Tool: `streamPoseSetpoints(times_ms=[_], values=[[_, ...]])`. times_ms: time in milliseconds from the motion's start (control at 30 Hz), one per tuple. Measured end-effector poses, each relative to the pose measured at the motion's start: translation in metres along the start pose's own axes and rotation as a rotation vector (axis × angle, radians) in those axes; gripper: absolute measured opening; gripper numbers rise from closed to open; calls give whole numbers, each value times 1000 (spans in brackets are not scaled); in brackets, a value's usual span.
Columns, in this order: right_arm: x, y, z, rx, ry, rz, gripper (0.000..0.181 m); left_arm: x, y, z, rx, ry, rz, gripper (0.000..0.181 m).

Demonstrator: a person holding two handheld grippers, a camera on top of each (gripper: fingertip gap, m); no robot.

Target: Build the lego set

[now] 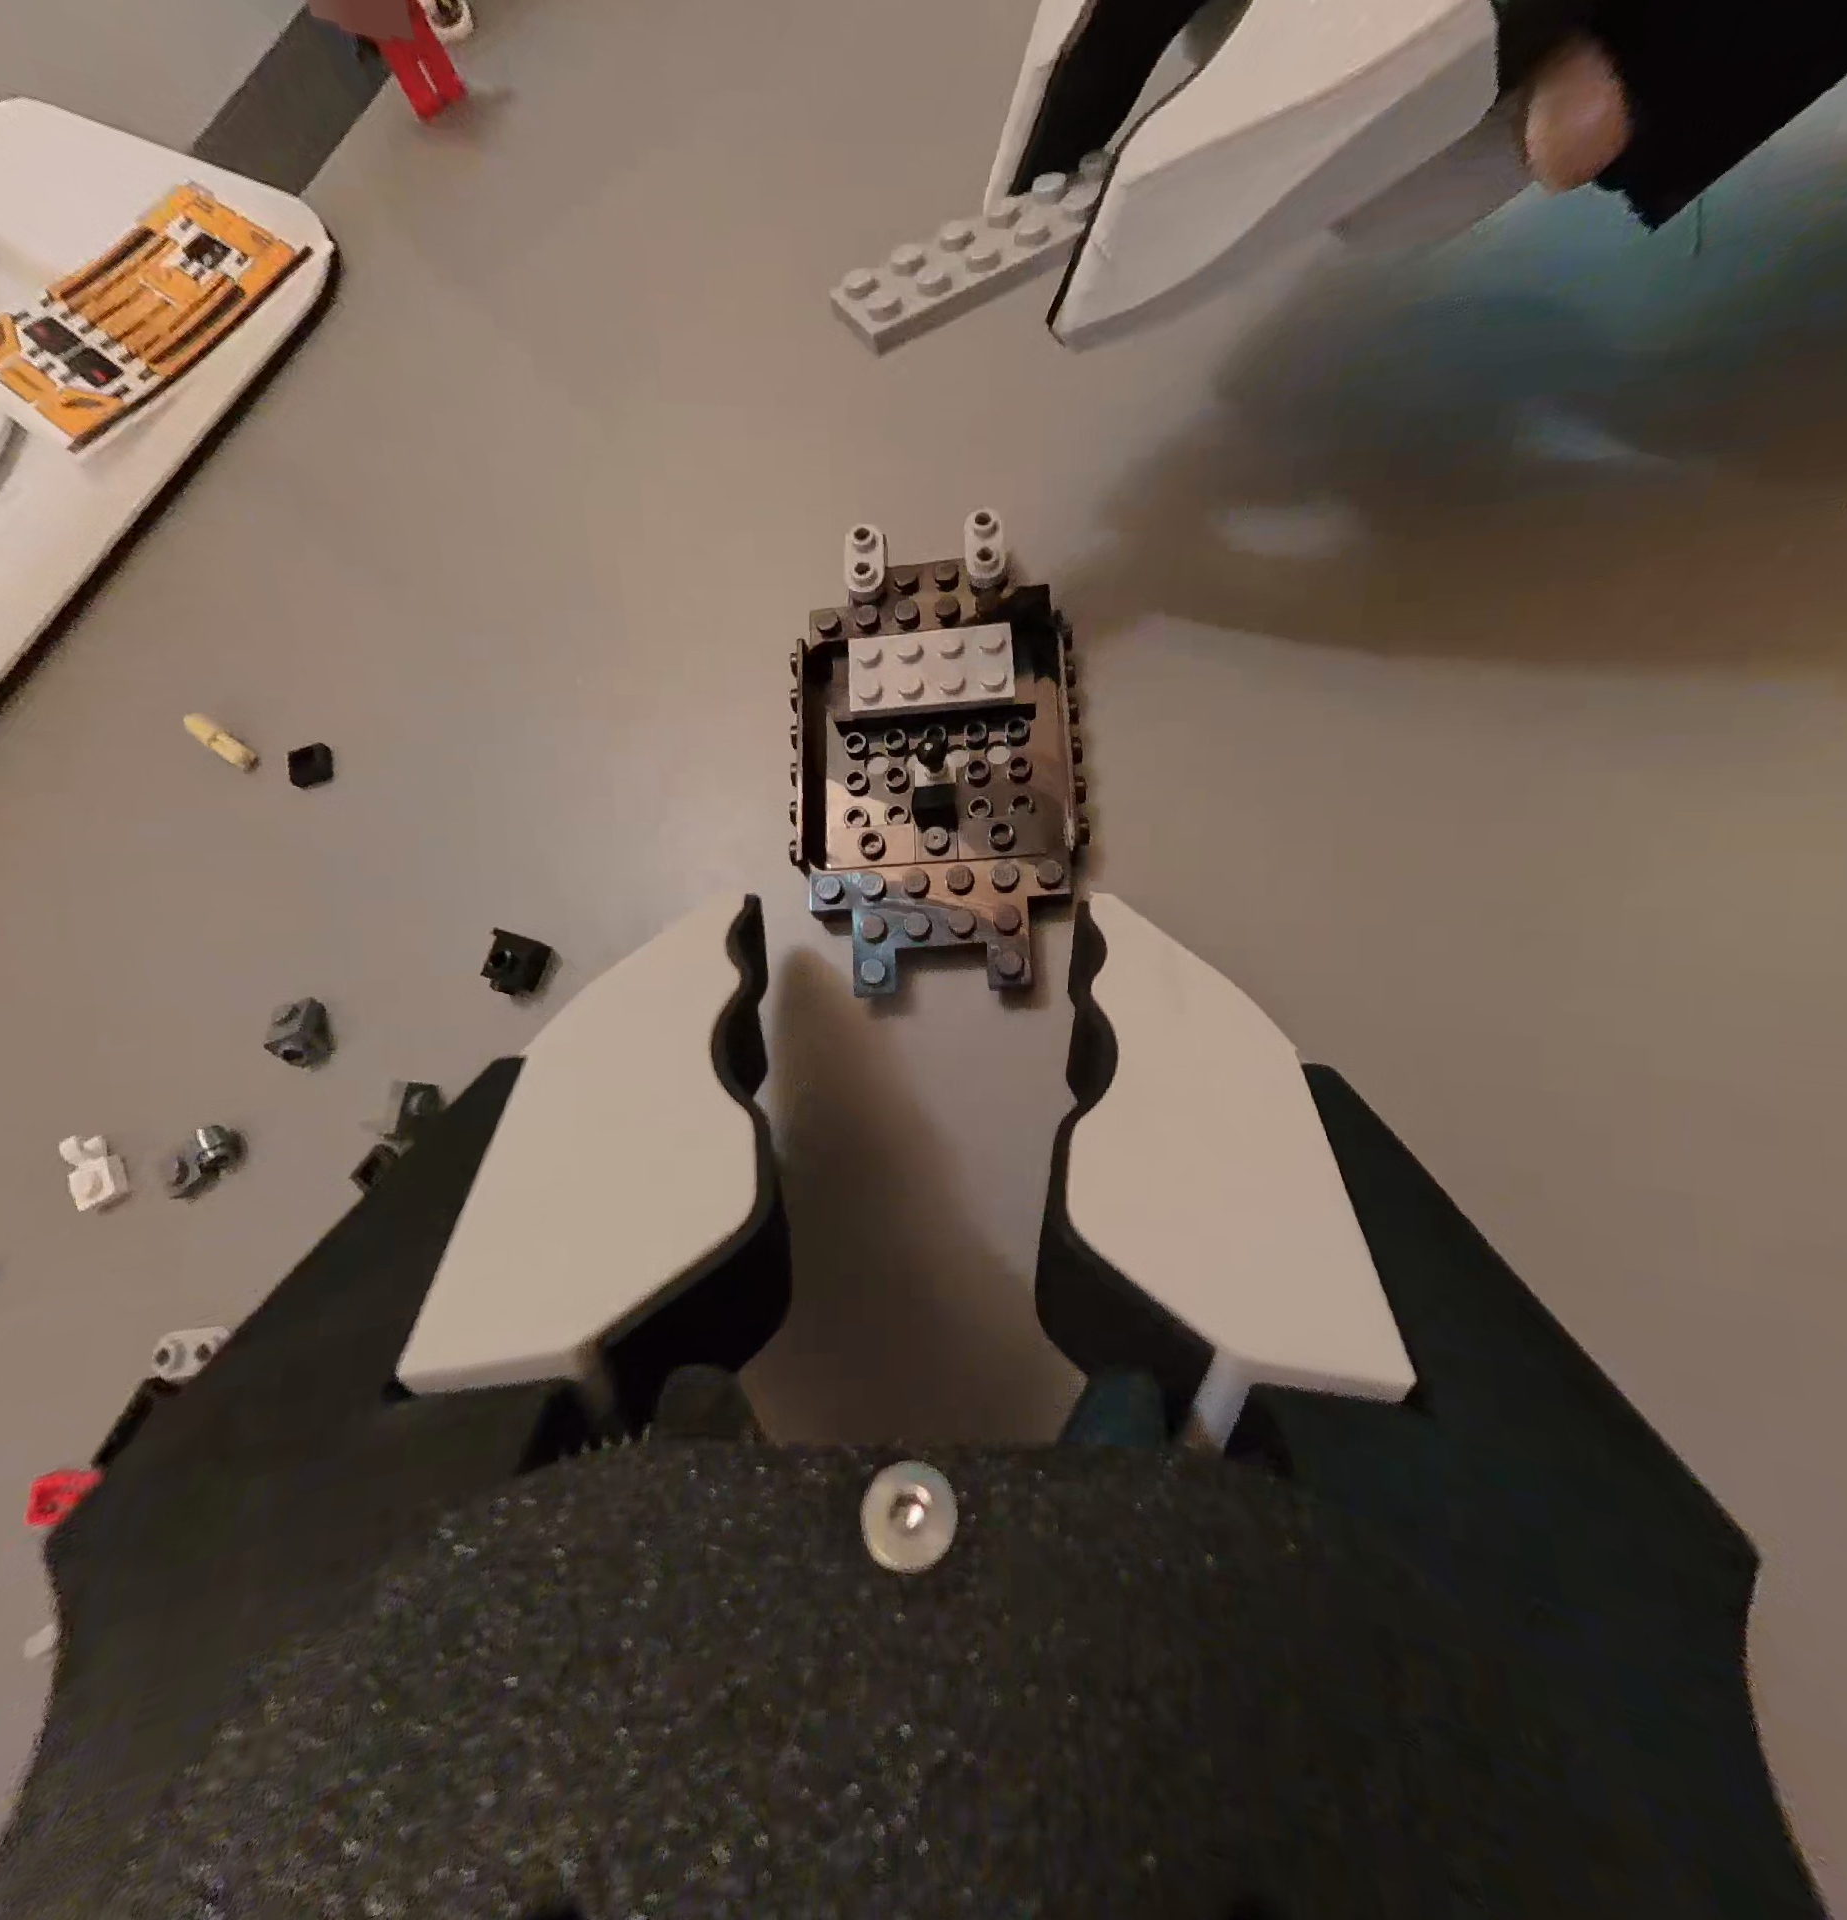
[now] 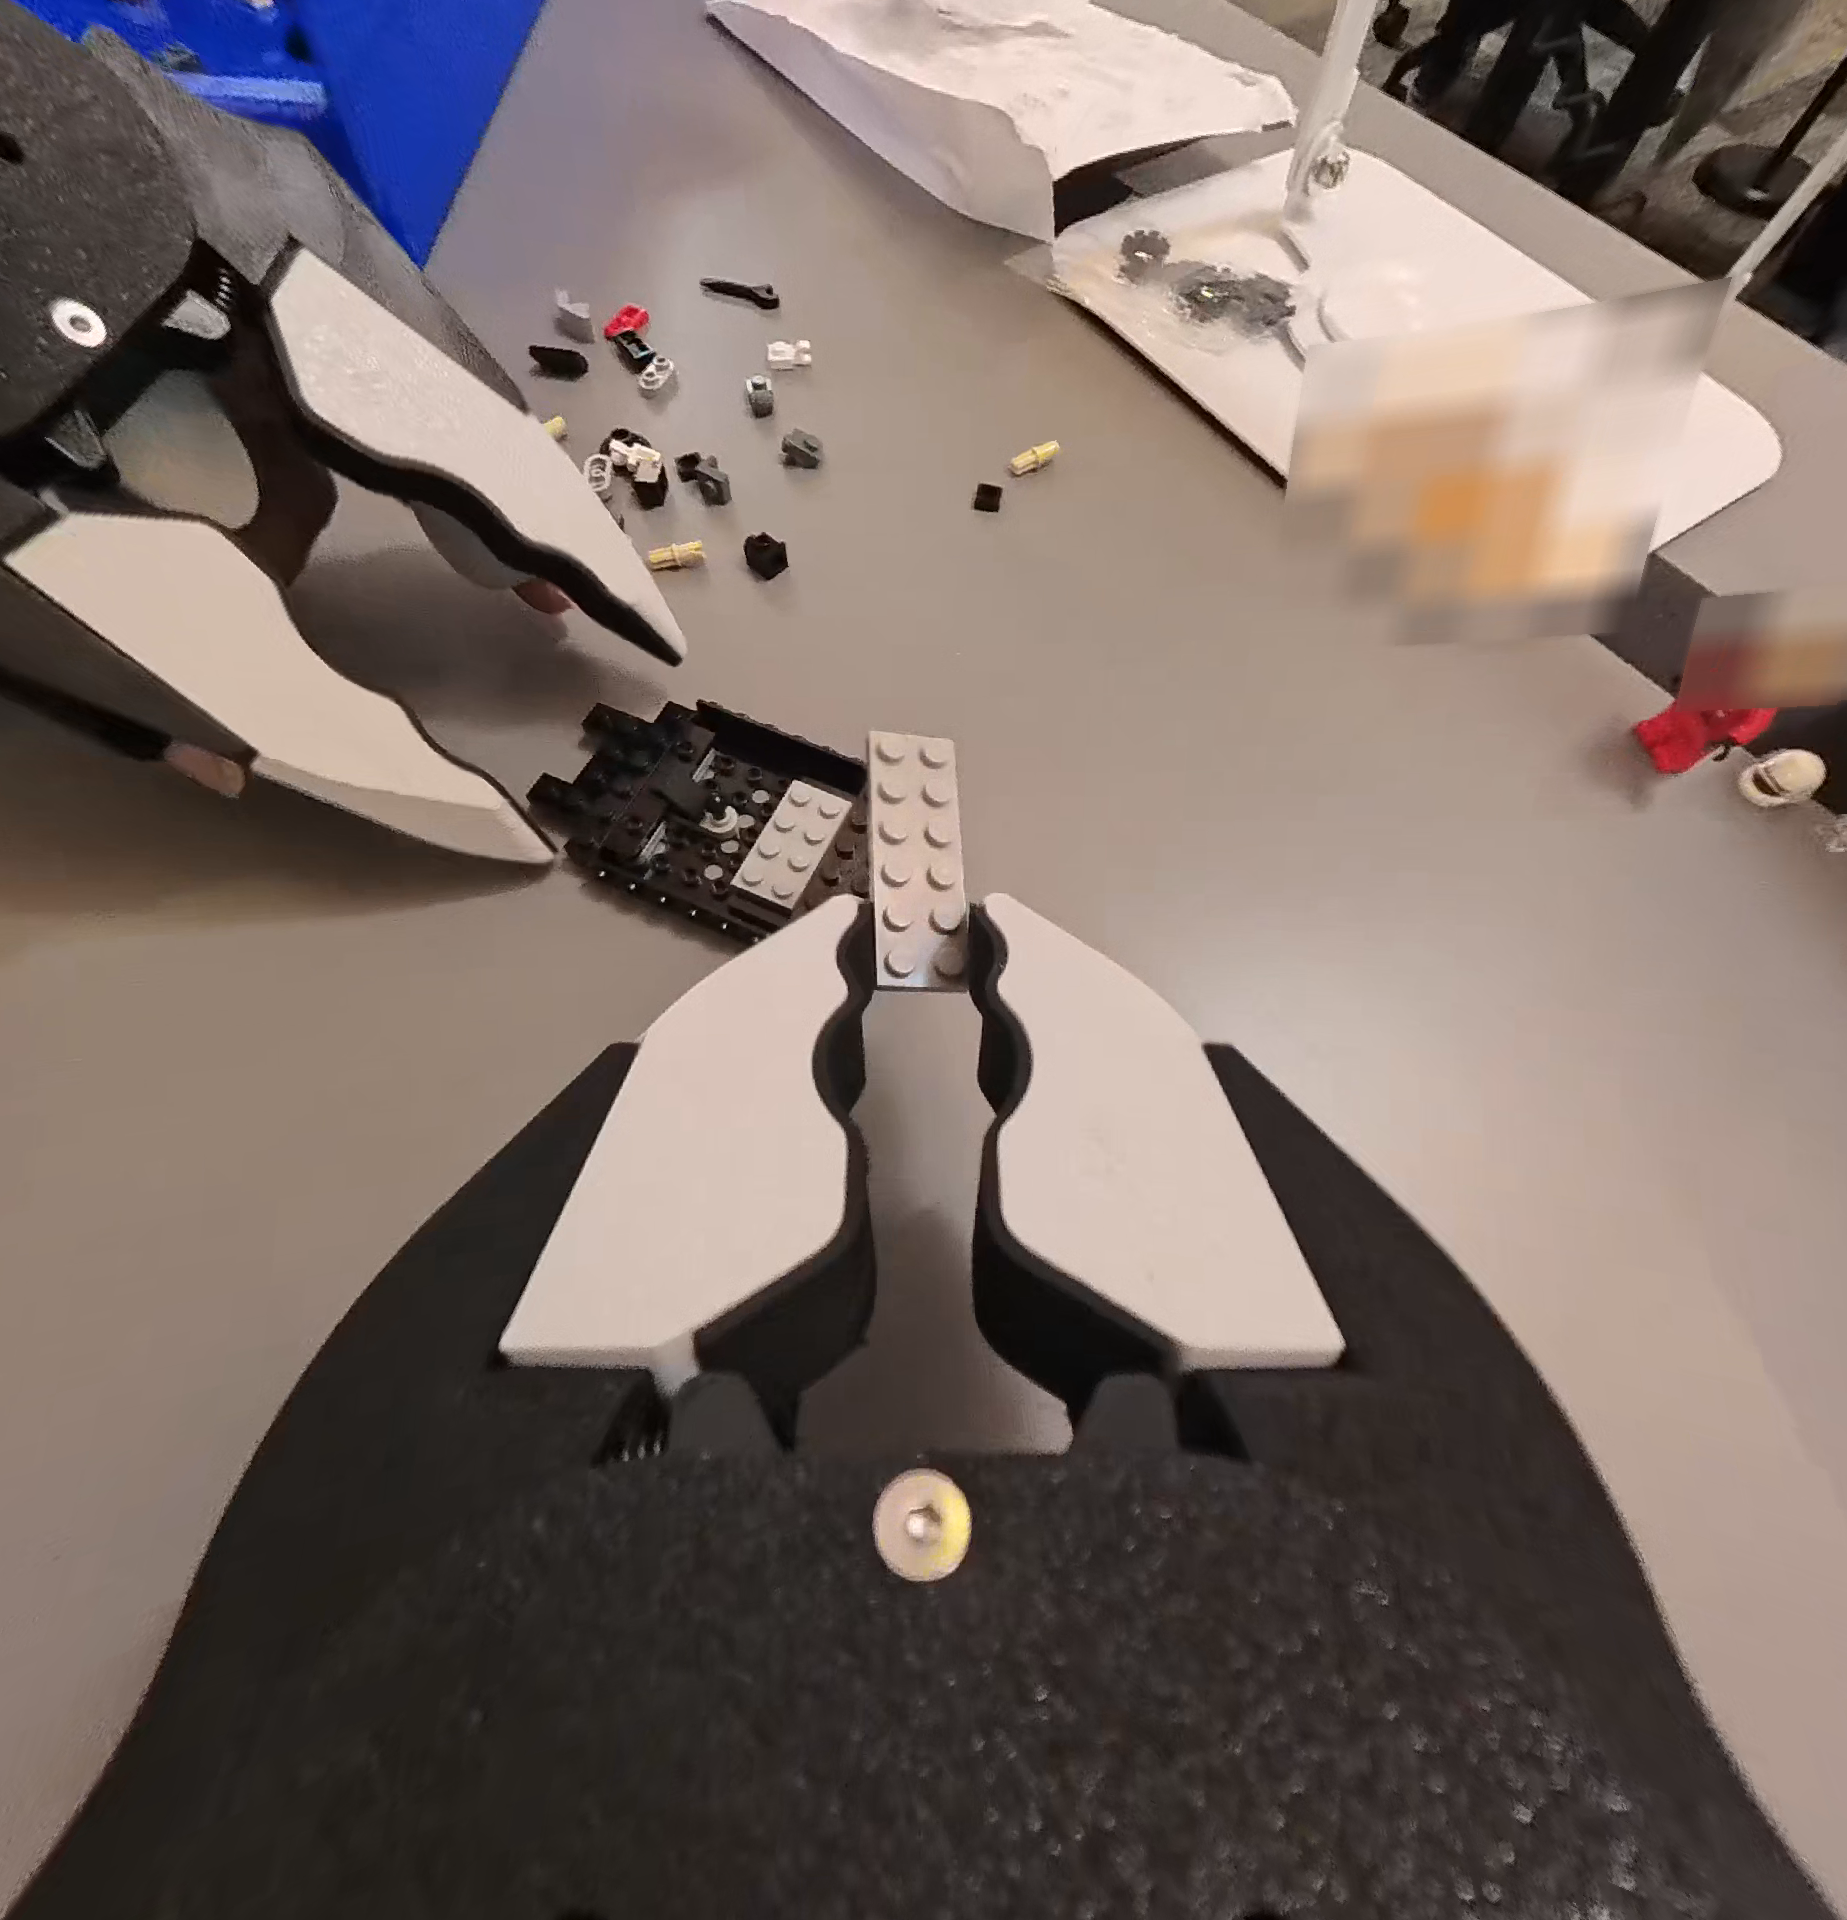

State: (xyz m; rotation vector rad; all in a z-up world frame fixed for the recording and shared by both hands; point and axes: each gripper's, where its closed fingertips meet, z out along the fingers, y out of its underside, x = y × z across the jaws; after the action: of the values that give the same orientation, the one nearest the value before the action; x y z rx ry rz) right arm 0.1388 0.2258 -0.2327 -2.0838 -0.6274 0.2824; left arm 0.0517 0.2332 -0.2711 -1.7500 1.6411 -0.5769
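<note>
Jaws on the right gripper are pinched on one end of a long grey plate, w/ the rest sticking out forward, off the grey table and just beside the far end of the black chassis. Left gripper has its jaws spread wide w/ nothing between them, tips just short of the chassis's near end, one each side. Chassis lies flat on the table, studs up, a short grey plate stuck on top and two small grey bits poking off the far end. Loose small pcs, black, grey, white, tan, are scattered on the table beyond the left gripper. Sticker sheet, orange & black, sits on a white board well apart from the build; a torn white paper bag lies at the far edge.
</note>
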Motion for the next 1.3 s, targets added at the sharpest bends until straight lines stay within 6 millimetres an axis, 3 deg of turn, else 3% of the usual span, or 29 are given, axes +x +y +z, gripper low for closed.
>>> streamPoseSetpoints(times_ms=[667, 1300], values=[[7, 8, 3, -67, 74, 94, 17, 12, -1, 5, -91, -16, -128, 49], [-15, 7, 21, -117, 83, 132, 17, 12, -3, 7, -69, -26, -160, 49]])
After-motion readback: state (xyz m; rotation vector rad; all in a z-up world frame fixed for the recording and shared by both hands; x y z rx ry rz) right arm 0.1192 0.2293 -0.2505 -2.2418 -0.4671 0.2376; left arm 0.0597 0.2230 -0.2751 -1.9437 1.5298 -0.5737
